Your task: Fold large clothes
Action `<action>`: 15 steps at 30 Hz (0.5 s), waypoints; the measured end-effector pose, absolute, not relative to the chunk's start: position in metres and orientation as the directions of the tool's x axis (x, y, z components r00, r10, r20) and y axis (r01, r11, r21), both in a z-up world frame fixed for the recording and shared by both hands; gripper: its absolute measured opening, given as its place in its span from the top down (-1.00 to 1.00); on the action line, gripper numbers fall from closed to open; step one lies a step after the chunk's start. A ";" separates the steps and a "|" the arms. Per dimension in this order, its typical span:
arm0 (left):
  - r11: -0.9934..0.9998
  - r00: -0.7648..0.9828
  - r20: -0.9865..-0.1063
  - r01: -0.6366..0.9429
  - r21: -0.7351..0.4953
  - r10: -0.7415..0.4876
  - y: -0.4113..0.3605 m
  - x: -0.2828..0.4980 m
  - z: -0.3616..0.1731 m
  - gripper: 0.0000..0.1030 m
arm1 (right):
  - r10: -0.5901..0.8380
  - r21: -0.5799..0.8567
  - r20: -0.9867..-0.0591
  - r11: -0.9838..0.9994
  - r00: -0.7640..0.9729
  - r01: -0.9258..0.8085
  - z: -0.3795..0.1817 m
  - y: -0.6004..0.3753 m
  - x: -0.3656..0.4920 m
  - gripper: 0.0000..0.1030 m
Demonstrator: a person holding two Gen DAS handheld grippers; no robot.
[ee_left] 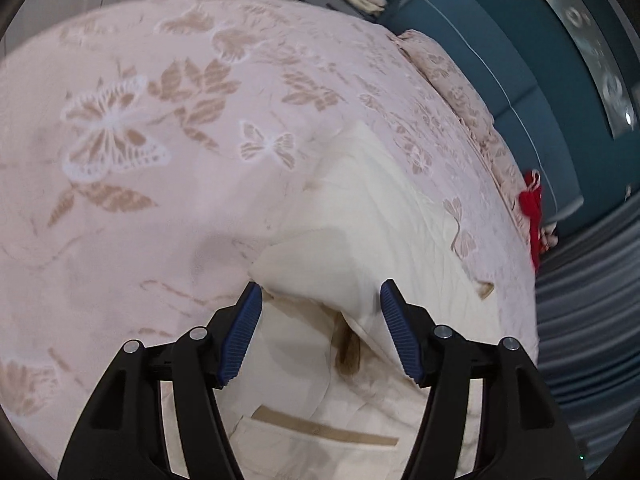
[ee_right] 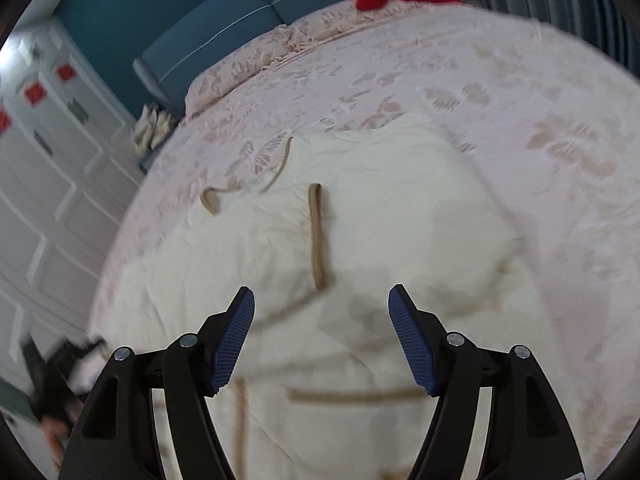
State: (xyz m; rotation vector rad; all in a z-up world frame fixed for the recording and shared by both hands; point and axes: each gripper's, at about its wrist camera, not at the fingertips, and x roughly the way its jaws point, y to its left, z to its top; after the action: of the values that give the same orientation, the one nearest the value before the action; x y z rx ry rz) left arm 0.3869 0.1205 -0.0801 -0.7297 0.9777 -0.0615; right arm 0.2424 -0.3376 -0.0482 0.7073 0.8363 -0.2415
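Both wrist cameras look down from close above the bed (ee_left: 120,200), facing the teal headboard (ee_right: 224,32); both share the cream garment (ee_right: 400,208).

What my cameras lose

My cream padded garment with tan trim (ee_right: 360,220) runs off the bottom edge in both views; the dark shape (ee_right: 52,376) at my right view's lower-left is too blurred to identify.

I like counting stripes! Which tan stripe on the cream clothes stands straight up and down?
In the right wrist view, the tan trim strip just above the open right gripper runs vertically on the cream garment. The tan strip lower down lies sideways.
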 end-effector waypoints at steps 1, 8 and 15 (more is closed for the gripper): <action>0.751 0.574 -0.732 -0.281 -0.598 -0.367 0.123 0.389 -0.083 -0.15 | 0.078 0.491 -0.754 0.726 0.653 0.481 -0.054 -0.339 0.250 -0.33; 0.704 0.557 -0.740 -0.346 -0.620 -0.377 0.132 0.396 -0.100 0.06 | 0.149 0.495 -0.770 0.752 0.620 0.435 -0.068 -0.317 0.288 0.88; 0.770 0.640 -0.675 -0.200 -0.606 -0.366 0.123 0.381 -0.052 0.67 | -0.060 0.370 -0.604 0.862 0.795 0.347 0.022 -0.321 0.243 0.98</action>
State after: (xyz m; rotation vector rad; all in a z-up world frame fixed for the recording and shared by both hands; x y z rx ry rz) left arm 0.3810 0.1229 -0.0524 -0.7097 0.8901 -0.1041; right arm 0.2432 -0.3206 0.0222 0.4905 0.6185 -0.2285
